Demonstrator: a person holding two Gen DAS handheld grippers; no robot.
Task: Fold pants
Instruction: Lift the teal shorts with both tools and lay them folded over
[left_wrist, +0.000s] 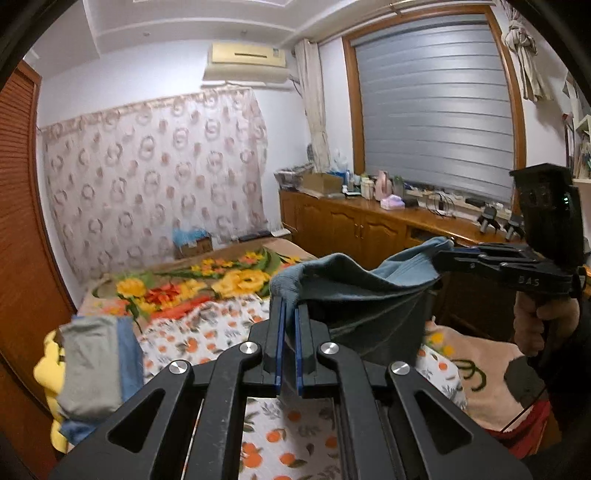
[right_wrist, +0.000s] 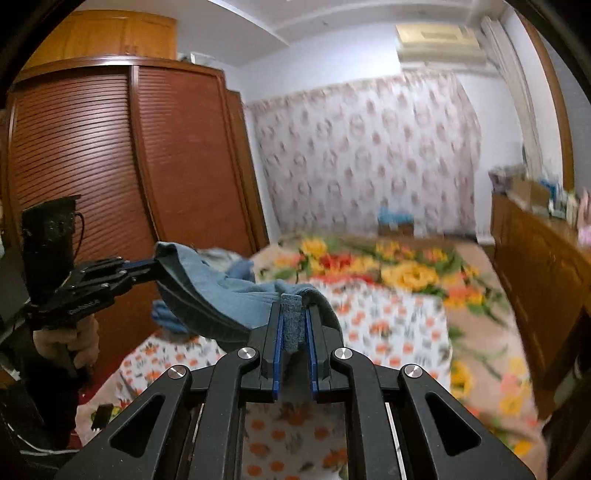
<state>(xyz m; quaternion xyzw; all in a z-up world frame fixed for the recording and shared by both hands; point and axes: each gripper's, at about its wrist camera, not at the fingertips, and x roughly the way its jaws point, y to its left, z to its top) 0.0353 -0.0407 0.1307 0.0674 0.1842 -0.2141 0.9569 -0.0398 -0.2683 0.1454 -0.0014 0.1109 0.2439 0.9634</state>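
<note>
Blue-grey pants (left_wrist: 354, 291) hang in the air above the bed, stretched between my two grippers. My left gripper (left_wrist: 290, 302) is shut on one corner of the pants' ribbed edge. My right gripper (right_wrist: 294, 310) is shut on the other corner, a ribbed blue-grey band (right_wrist: 291, 325) between its blue pads. The right gripper also shows in the left wrist view (left_wrist: 443, 254), at the right, pinching the cloth. The left gripper shows in the right wrist view (right_wrist: 151, 264), at the left. The lower part of the pants is hidden behind my fingers.
The bed (left_wrist: 221, 332) below carries a white sheet with orange fruit print and a flowered blanket (left_wrist: 207, 280). A pile of folded grey, blue and yellow clothes (left_wrist: 96, 365) lies at the bed's left. A wooden cabinet (left_wrist: 351, 225) with clutter stands right, a louvred wardrobe (right_wrist: 110, 158) left.
</note>
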